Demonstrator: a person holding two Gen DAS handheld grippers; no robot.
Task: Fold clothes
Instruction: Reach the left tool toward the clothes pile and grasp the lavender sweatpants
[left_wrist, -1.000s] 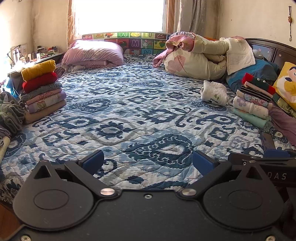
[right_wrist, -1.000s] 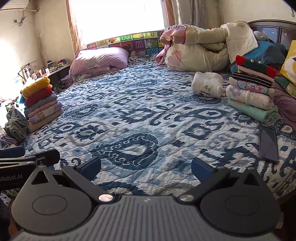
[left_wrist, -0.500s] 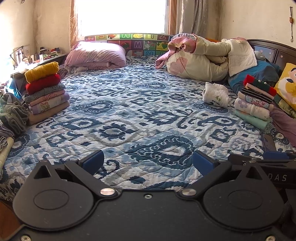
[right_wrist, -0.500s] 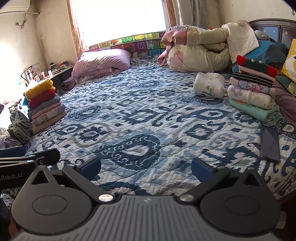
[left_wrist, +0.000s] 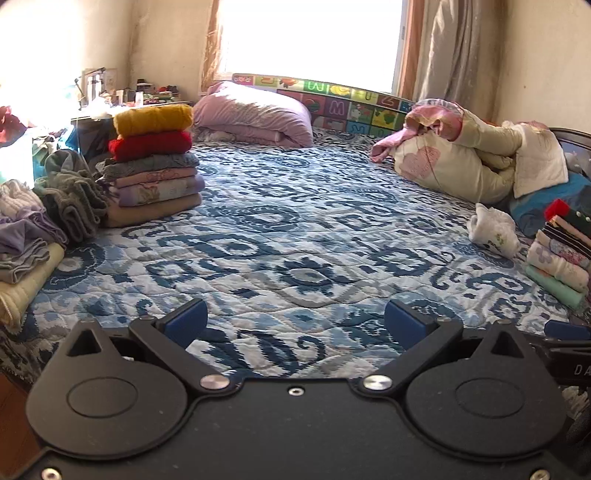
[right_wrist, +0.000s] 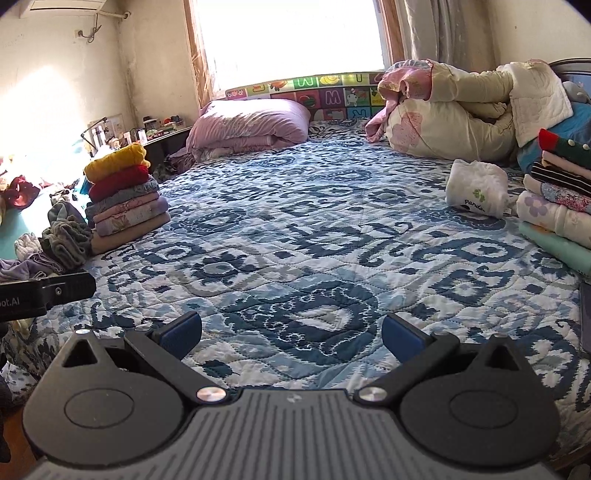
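My left gripper (left_wrist: 295, 325) and my right gripper (right_wrist: 291, 332) are both open and empty, low over the near edge of the blue patterned quilt (left_wrist: 295, 229). A stack of folded clothes (left_wrist: 153, 166) with a yellow piece on top stands at the bed's left edge; it also shows in the right wrist view (right_wrist: 125, 195). In front of it lies a heap of unfolded grey and purple clothes (left_wrist: 44, 214), which also shows in the right wrist view (right_wrist: 55, 243). A second folded stack (right_wrist: 557, 199) stands at the right. A folded white garment (right_wrist: 476, 188) lies beside it.
A purple duvet (right_wrist: 247, 125) and a cream bundle of bedding (right_wrist: 450, 118) lie at the far end under the window. A dark phone (right_wrist: 585, 317) lies at the quilt's right edge. A cluttered side table (left_wrist: 110, 107) stands beyond the left stack.
Both cameras have swung to the left: the left stack and the unfolded heap have come further into view, and the right stack has slid toward the frame edge. Both grippers stay open.
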